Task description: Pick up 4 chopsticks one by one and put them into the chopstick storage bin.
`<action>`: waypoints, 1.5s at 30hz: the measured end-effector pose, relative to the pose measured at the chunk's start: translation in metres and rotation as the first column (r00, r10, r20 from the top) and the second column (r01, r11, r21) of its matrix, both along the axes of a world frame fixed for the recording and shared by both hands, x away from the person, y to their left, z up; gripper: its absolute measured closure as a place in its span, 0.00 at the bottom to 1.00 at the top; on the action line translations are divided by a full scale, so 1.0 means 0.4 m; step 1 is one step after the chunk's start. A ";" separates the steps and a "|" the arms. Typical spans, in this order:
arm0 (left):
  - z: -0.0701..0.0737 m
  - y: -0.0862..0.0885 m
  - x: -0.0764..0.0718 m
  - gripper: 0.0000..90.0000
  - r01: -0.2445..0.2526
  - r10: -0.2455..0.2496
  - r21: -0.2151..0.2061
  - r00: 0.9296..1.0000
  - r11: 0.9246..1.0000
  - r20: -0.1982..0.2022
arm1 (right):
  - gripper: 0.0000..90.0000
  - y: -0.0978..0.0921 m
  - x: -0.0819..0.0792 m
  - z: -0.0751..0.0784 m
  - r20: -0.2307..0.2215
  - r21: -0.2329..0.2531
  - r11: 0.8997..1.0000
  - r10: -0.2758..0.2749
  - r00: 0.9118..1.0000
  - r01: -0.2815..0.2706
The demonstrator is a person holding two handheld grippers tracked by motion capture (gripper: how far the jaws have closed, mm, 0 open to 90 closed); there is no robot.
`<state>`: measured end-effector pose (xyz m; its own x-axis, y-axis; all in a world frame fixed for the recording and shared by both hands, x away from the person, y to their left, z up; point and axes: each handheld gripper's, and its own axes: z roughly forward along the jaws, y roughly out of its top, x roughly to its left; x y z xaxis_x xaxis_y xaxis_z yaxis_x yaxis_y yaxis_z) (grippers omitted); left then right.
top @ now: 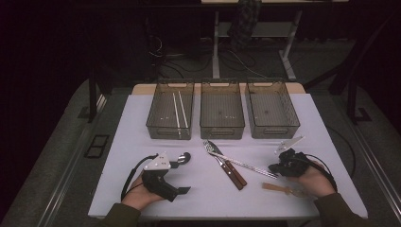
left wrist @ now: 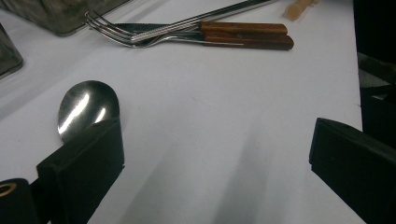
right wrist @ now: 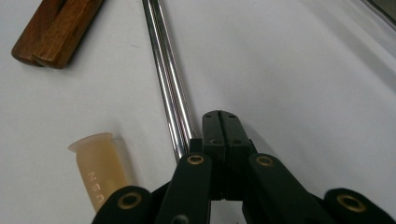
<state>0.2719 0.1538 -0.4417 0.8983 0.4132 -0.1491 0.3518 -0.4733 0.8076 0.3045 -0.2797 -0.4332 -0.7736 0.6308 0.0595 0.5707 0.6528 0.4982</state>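
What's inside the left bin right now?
In the high view the left bin holds a pair of metal chopsticks lying lengthwise near its right wall. A few small pale specks show on the floor; too small to identify. The dark near wall hides the bottom edge.

The left hand-held gripper (left wrist: 217,163) is hovering low over the white surface (left wrist: 210,107) with its two black jaws standing wide apart and nothing between them. The bowl of a steel spoon (left wrist: 86,108) is lying just beyond the left jaw, partly hidden behind it. Farther off, a fork (left wrist: 140,33) and a knife (left wrist: 187,39) with brown wooden handles are lying side by side, touching, and a pair of metal chopsticks (left wrist: 219,13) is crossing over them. A pale utensil handle (left wrist: 301,7) is showing at the top edge, and a translucent bin (left wrist: 60,16) is sitting at the upper left.
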 end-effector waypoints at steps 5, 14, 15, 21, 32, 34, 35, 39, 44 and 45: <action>0.000 0.000 0.000 0.02 0.000 0.000 0.001 1.000 1.000 0.000 | 1.00 -0.001 0.001 0.000 0.003 0.004 1.000 0.001 1.000 -0.001; -0.002 -0.001 0.002 0.02 0.001 -0.001 0.003 1.000 1.000 -0.003 | 0.92 -0.002 0.009 0.032 0.051 0.113 0.993 0.011 0.999 -0.017; -0.002 -0.001 0.001 0.02 0.000 0.000 0.004 1.000 1.000 -0.003 | 0.92 0.004 0.011 0.031 0.054 0.111 0.993 0.021 0.998 -0.027; -0.002 -0.001 0.002 0.02 -0.001 0.001 0.005 1.000 1.000 -0.004 | 0.88 0.038 0.023 0.026 0.061 0.101 0.993 0.048 0.997 -0.054; -0.005 -0.002 0.004 0.02 0.001 -0.001 0.009 1.000 1.000 -0.008 | 0.88 0.070 0.055 0.017 0.050 0.119 0.988 0.097 0.994 -0.102; -0.004 -0.002 0.003 0.02 0.002 -0.002 0.010 1.000 1.000 -0.007 | 0.88 0.080 0.058 0.010 0.043 0.108 0.987 0.112 0.993 -0.116; -0.004 -0.002 0.003 0.02 0.002 -0.002 0.009 1.000 1.000 -0.006 | 0.88 0.084 0.058 0.008 0.042 0.102 0.987 0.120 0.992 -0.124; -0.004 -0.002 0.003 0.02 0.002 -0.002 0.009 1.000 1.000 -0.007 | 0.89 0.090 0.056 0.005 0.045 0.089 0.988 0.124 0.991 -0.127; -0.004 -0.002 0.002 0.02 0.002 -0.002 0.010 1.000 1.000 -0.005 | 0.89 0.091 0.055 0.004 0.047 0.090 0.988 0.126 0.991 -0.129; -0.004 -0.002 0.003 0.02 0.002 -0.002 0.009 1.000 1.000 -0.005 | 0.89 0.091 0.055 0.004 0.046 0.091 0.987 0.126 0.991 -0.130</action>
